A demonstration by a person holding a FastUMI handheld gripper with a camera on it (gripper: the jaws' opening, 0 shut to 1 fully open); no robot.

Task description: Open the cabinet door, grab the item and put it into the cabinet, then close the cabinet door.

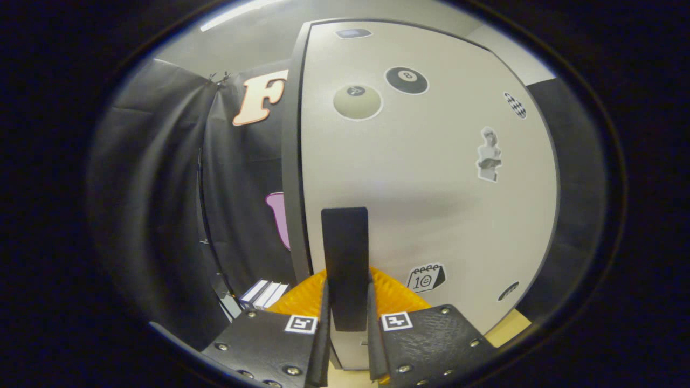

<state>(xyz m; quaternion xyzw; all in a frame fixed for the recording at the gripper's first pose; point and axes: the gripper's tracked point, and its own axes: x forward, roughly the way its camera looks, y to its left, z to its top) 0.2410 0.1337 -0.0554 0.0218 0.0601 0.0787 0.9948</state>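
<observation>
The hand-held gripper (347, 328) is narrowed onto the dark upright handle (345, 258) of the cabinet door (426, 178), both fingers pressed against its sides. The door is seen shut or nearly so. An orange ribbed item (396, 293) is seen just behind the fingers.

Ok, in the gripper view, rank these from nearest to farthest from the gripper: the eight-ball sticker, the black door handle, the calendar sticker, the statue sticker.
1. Black door handle: between the jaws of the gripper, which are closed on it.
2. Calendar sticker: low on the cabinet door, just right of the handle.
3. Statue sticker: mid-height, further right.
4. Eight-ball sticker: near the door's top.
</observation>
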